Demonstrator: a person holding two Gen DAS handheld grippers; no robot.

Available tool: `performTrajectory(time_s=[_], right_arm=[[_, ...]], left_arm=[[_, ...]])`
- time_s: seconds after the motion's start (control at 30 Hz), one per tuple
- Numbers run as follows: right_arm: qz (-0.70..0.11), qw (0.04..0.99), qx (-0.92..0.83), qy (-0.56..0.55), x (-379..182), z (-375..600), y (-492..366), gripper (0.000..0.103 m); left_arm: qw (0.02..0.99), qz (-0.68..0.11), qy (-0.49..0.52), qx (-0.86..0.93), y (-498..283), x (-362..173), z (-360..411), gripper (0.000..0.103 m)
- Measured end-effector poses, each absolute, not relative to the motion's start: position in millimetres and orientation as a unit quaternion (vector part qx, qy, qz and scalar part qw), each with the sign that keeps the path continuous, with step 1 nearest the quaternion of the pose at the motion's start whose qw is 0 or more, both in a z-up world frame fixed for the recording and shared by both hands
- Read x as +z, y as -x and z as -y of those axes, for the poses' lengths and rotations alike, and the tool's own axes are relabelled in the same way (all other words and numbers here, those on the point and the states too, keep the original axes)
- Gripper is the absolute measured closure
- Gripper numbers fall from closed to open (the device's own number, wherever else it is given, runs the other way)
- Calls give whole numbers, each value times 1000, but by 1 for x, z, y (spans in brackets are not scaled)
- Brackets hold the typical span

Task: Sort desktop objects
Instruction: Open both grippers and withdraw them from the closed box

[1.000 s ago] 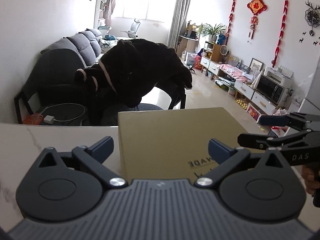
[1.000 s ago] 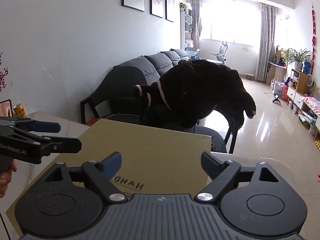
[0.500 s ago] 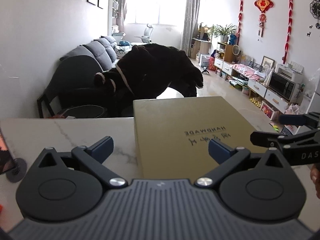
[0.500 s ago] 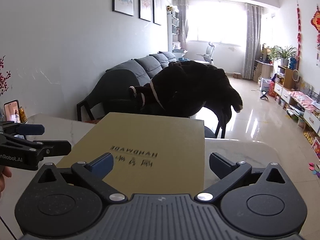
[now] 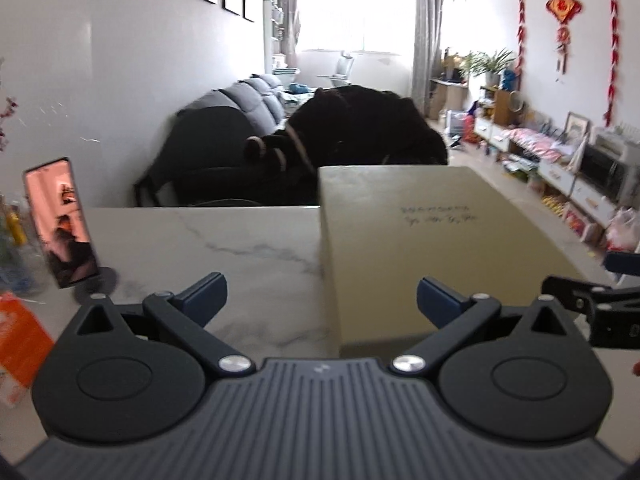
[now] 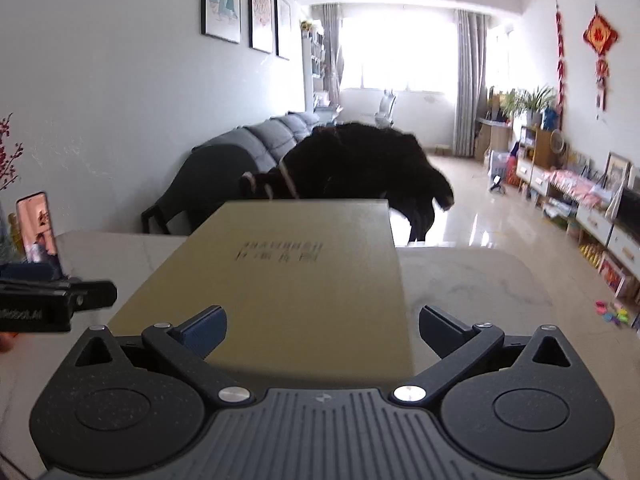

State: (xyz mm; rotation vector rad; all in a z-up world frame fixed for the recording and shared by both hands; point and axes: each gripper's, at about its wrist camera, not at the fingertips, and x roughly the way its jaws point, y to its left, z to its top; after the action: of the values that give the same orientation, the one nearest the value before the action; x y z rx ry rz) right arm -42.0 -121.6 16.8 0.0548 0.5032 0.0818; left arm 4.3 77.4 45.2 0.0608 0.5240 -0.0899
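A flat olive-green box point(image 5: 432, 240) with printed lettering lies on the white marble table point(image 5: 208, 248). My left gripper point(image 5: 320, 296) is open just short of the box's near left corner, its blue pads point(image 5: 208, 290) spread wide and touching nothing. In the right wrist view the same box point(image 6: 296, 276) runs straight ahead, its near end low between the wide-apart fingers of my right gripper point(image 6: 320, 322), which is open with its pads clear of the box. Each gripper shows at the side of the other's view: the right one point(image 5: 592, 308), the left one point(image 6: 52, 304).
A phone point(image 5: 60, 224) stands upright on a round base at the table's left, beside an orange carton point(image 5: 20, 332). Behind the table's far edge is a chair draped with a black coat point(image 5: 360, 132), then a grey sofa point(image 5: 248, 96).
Both views have pulled back and swung left, so the box looks farther off and more bare table and the phone have come into sight. The right jaws have spread a little wider.
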Motion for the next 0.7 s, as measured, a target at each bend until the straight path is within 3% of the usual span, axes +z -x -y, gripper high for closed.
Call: performTrajectory(time_s=[0.7], right_arm=[[-260,965,11,-38,5,111,93,0]], left_arm=[[951,-307,-22,-10,34,26,-65,0]])
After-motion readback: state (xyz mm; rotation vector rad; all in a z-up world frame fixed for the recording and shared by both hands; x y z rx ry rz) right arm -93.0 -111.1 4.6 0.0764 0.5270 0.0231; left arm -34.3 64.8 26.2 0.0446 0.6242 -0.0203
